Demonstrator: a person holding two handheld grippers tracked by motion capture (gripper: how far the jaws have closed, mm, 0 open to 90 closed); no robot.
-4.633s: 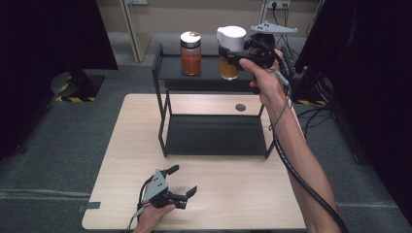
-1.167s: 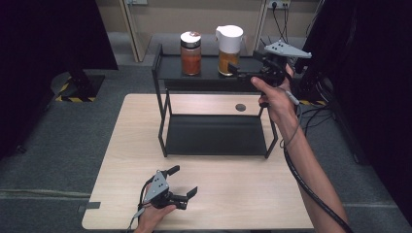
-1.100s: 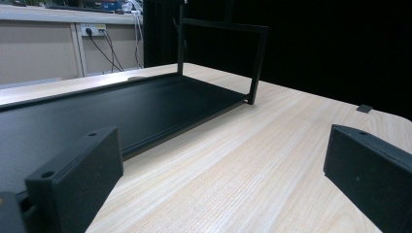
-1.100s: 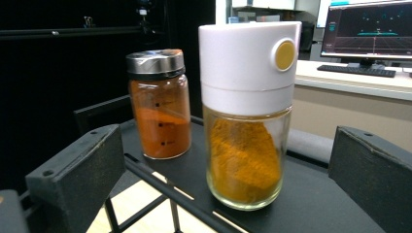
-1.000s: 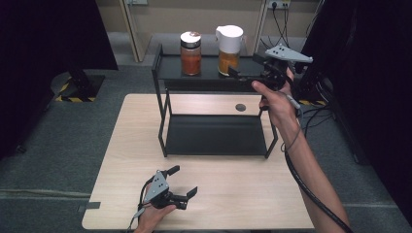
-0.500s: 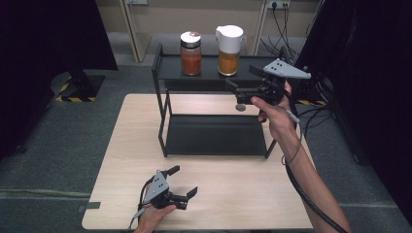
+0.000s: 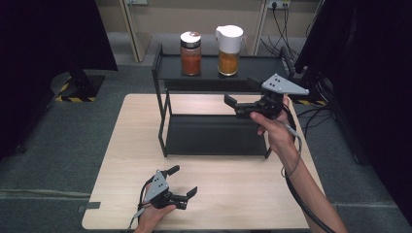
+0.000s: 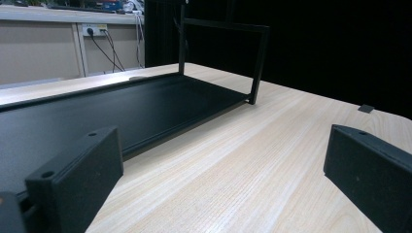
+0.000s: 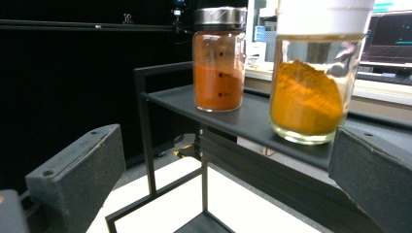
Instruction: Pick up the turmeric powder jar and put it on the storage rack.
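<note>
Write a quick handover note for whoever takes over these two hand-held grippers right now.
Right hand-held gripper: open, empty, held in the air in front of the black rack's top shelf, pointed toward the jars.
Left hand-held gripper: open, empty, low over the table's near edge.
White-lidded jar of yellow powder and metal-lidded jar of orange-red powder both stand upright on the top shelf, side by side, apart.
Done: both jars are on the top shelf.
Left: nothing is gripped; the rack's lower shelf has no jar on it.
</note>
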